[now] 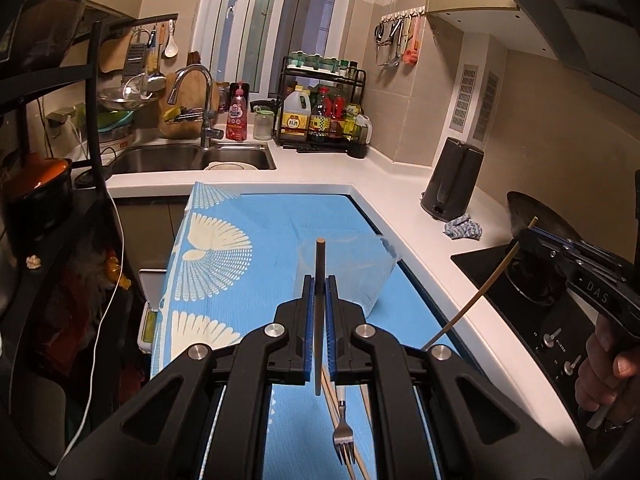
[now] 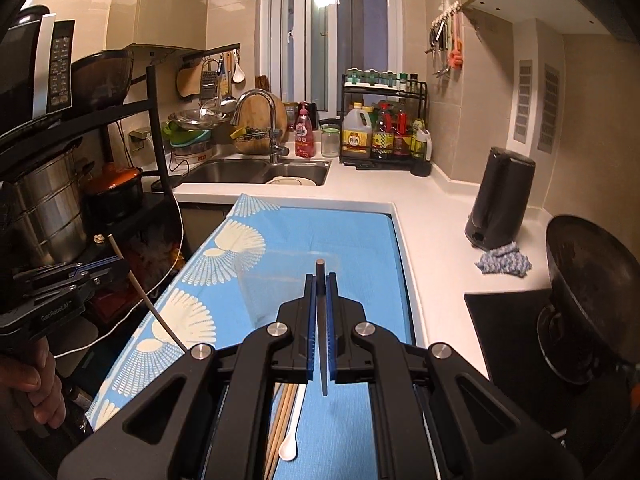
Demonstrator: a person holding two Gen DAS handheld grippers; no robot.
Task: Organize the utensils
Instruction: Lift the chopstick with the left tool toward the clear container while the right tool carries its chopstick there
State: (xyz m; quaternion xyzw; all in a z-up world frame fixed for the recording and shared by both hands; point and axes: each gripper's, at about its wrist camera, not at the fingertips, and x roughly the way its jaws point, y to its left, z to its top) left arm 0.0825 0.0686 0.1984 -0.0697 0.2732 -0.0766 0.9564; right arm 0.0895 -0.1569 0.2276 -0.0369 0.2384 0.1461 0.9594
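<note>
My left gripper [image 1: 319, 280] is shut on a chopstick [image 1: 319, 264] that stands upright between its blue pads, above a clear plastic cup [image 1: 360, 276] on the blue cloth [image 1: 248, 240]. My right gripper [image 2: 320, 278] is shut on another chopstick [image 2: 320, 268], also over the clear cup [image 2: 276, 292]. The right gripper also shows in the left wrist view [image 1: 524, 236] with its chopstick [image 1: 480, 292], and the left gripper shows in the right wrist view [image 2: 116, 264] with its chopstick [image 2: 148, 300]. Below lie a fork [image 1: 343, 436], more chopsticks [image 2: 282, 420] and a white spoon [image 2: 291, 436].
A white counter [image 2: 432, 216] wraps the cloth-covered surface. A black kettle [image 2: 500, 200], a blue rag [image 2: 505, 263] and a stove with a wok [image 2: 588, 288] stand at the right. A sink [image 2: 256, 170] and a condiment rack [image 2: 384, 120] are behind. Shelves with pots [image 2: 52, 208] stand left.
</note>
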